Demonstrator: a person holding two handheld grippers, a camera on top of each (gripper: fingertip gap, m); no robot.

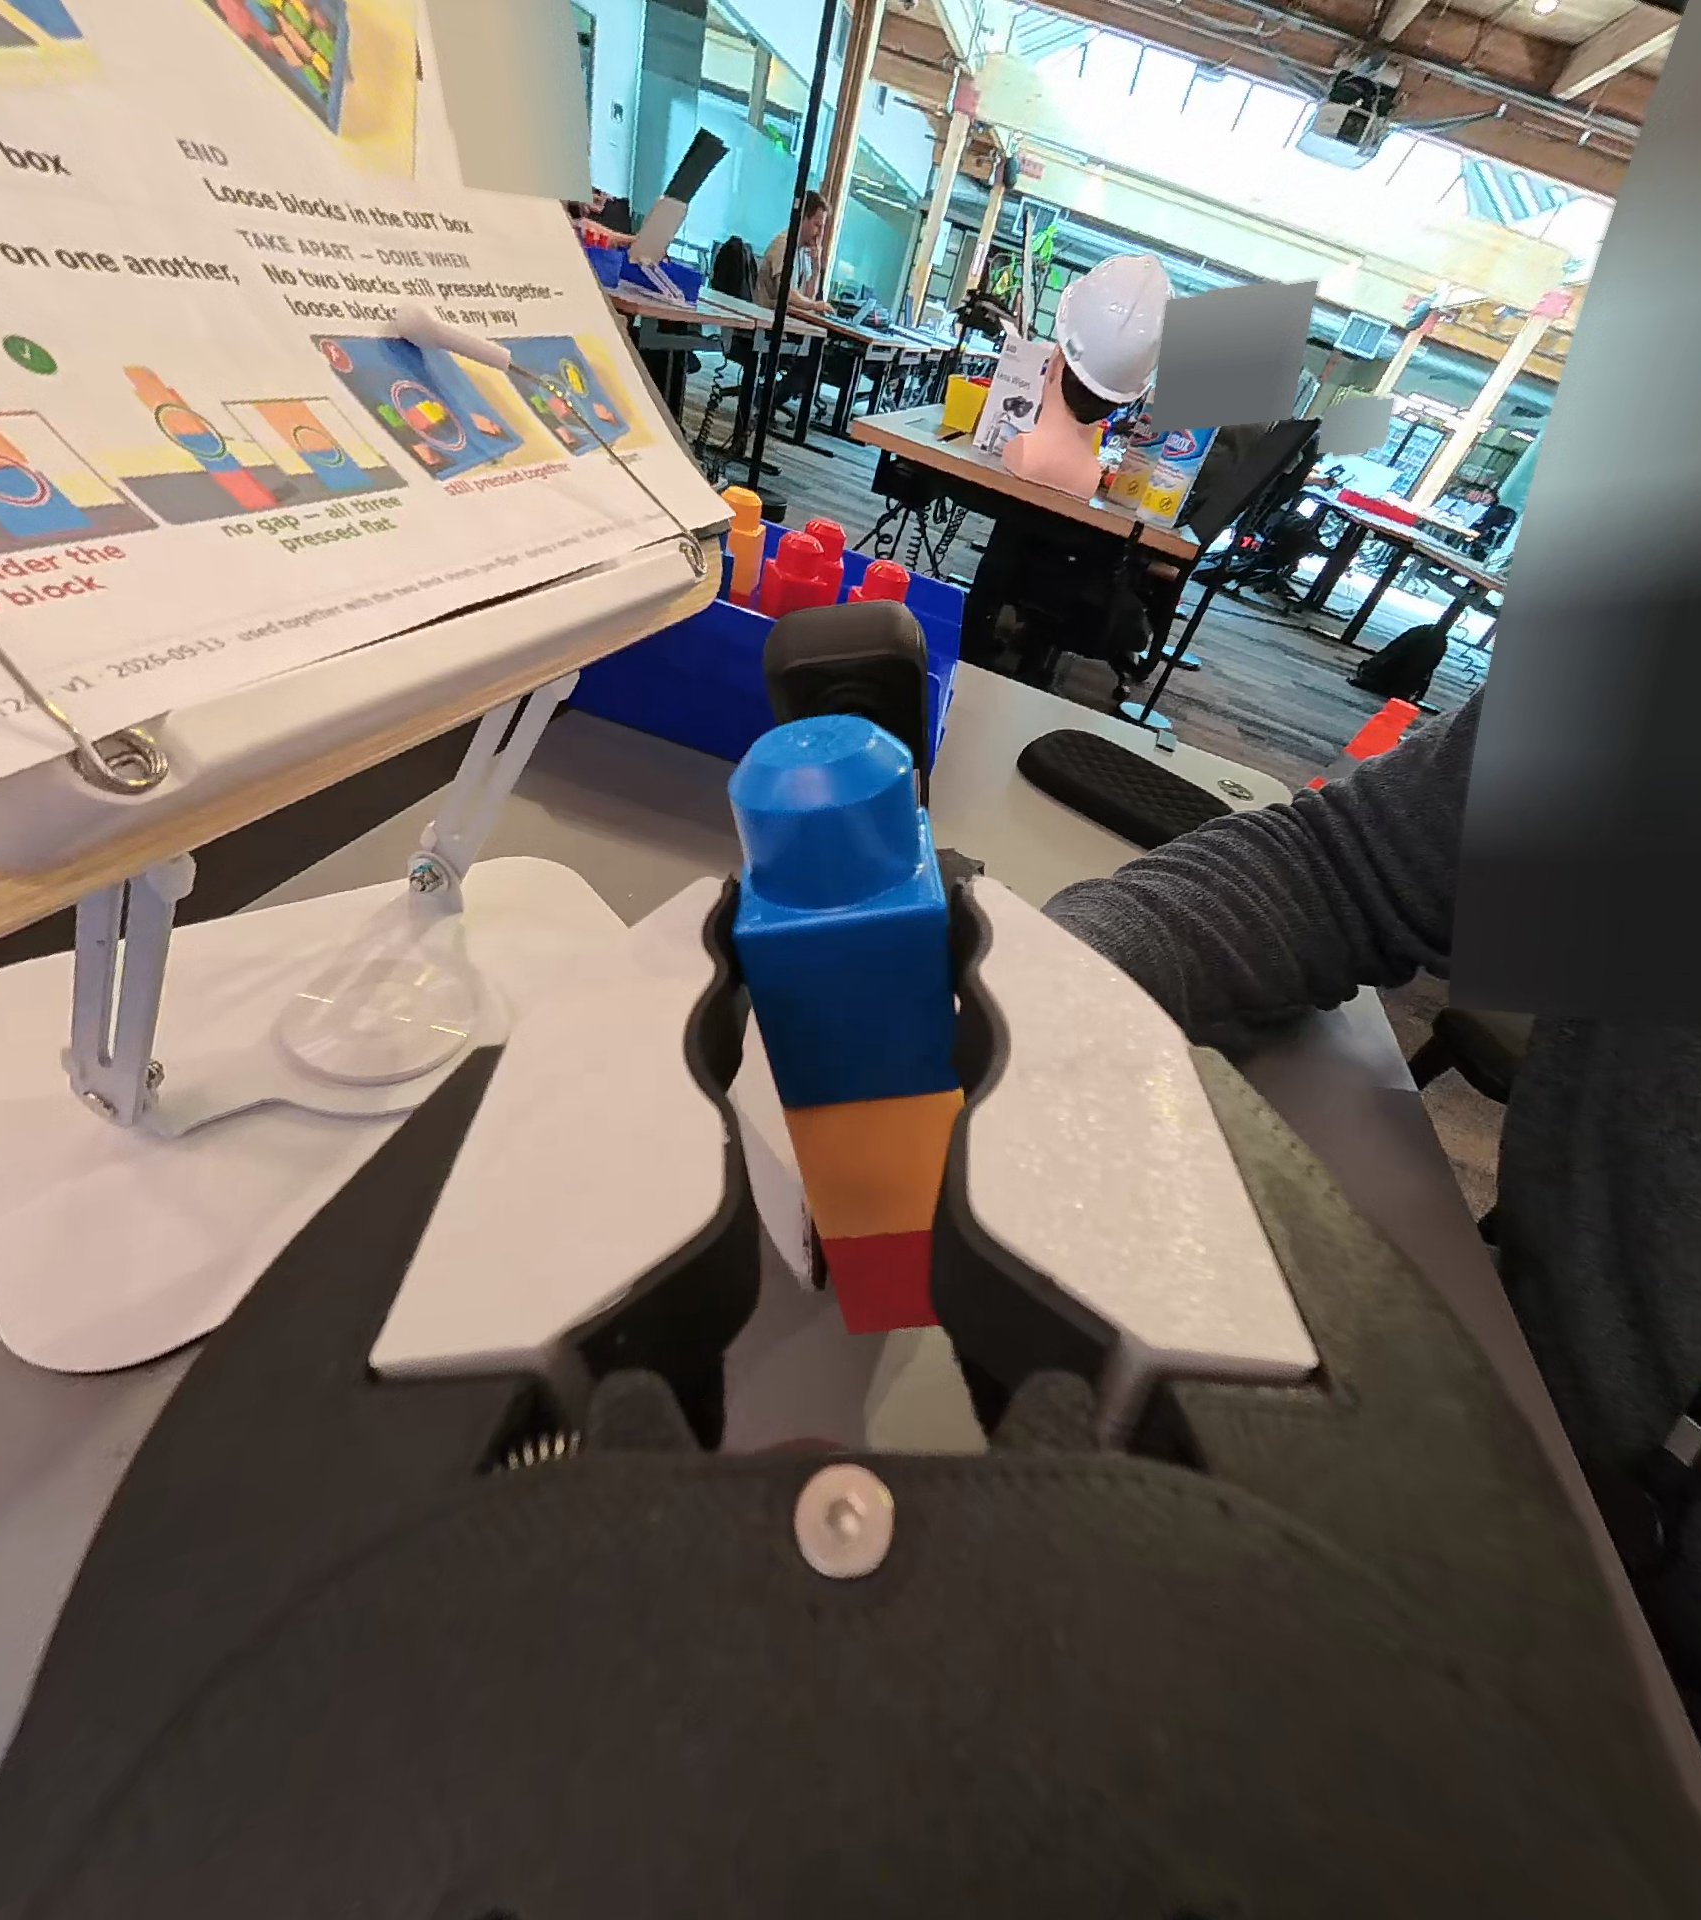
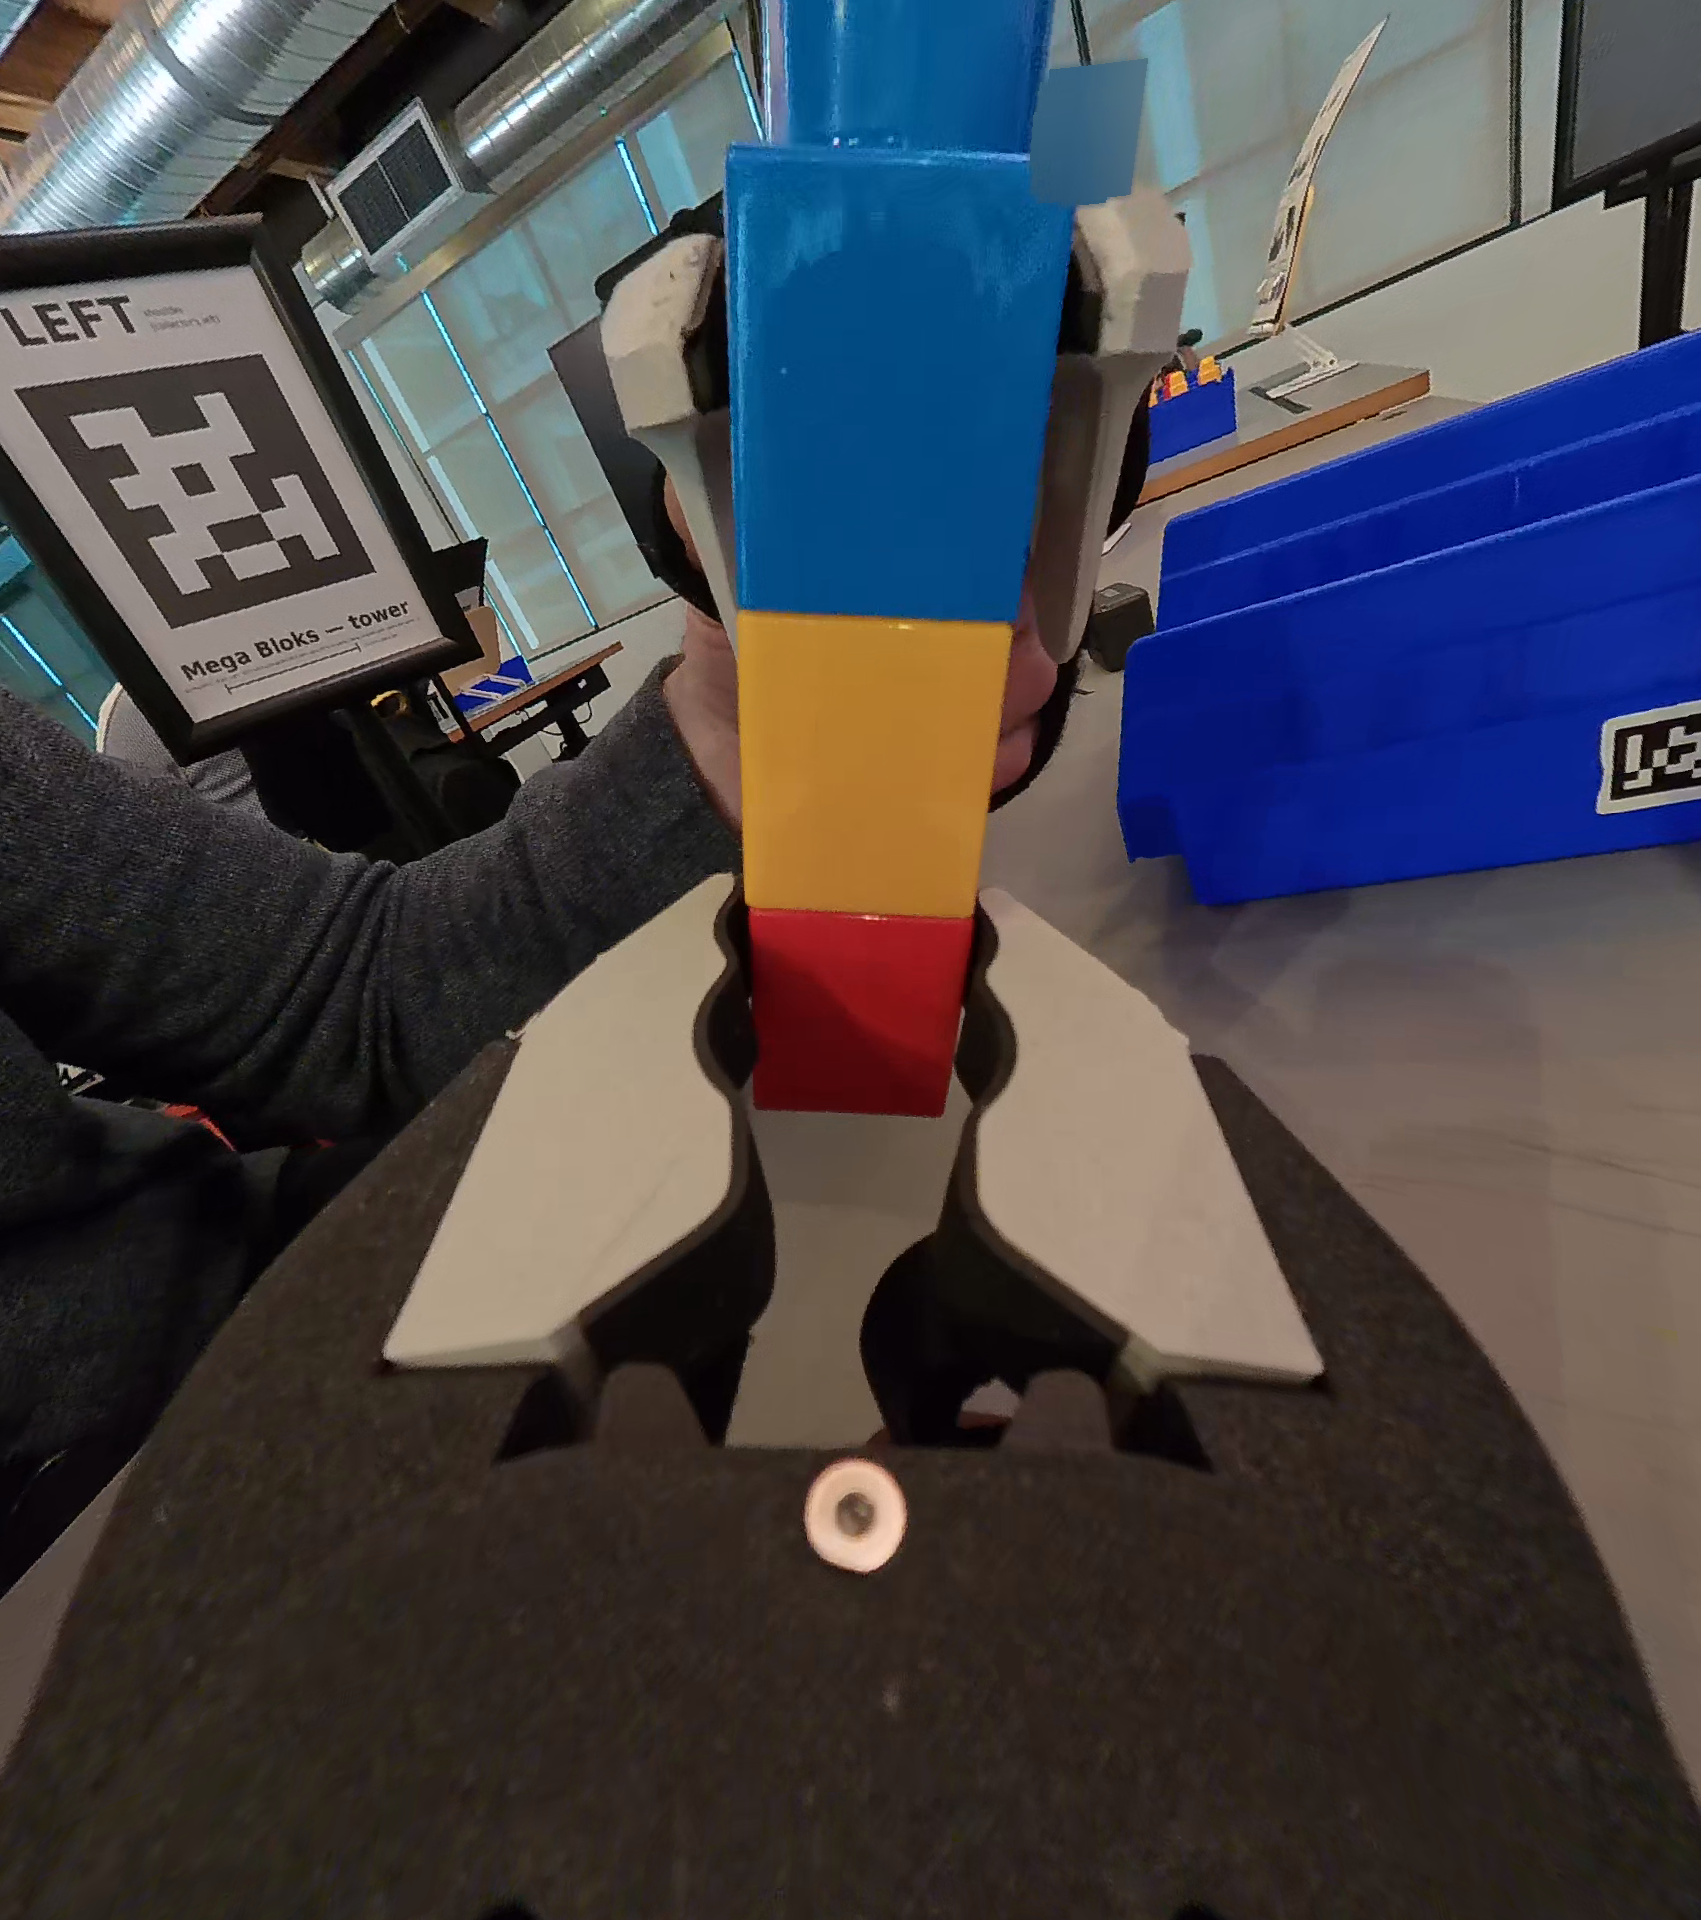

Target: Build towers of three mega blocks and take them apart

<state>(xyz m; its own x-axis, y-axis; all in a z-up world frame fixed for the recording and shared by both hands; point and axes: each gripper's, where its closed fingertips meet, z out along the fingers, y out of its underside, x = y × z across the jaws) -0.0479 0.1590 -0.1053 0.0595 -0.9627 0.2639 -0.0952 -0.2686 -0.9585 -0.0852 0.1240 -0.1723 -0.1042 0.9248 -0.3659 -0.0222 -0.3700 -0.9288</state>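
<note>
1. The left gripper (image 1: 846,997) is pressed on the blue block (image 1: 846,987) from both sides; its fingers (image 1: 1054,1143) touch this block, and the orange block (image 1: 872,1169) lies between them farther back.
2. The right gripper (image 2: 856,997) pinches the red block (image 2: 851,1013) with only the tips of its fingers (image 2: 1064,1122).
3. The 3 blocks are joined in 1 tower: blue, orange, red. It is held between the 2 grippers above the grey table (image 2: 1448,1091), the blue end in the left one and the red end in the right one.
4. In the right wrist view the left gripper shows at the far end of the tower, around the blue block.
5. A blue bin (image 2: 1448,644) stands on the table to the right of the tower. Another blue bin (image 1: 680,665) with red and orange blocks is behind a paper stand (image 1: 202,436).
</note>
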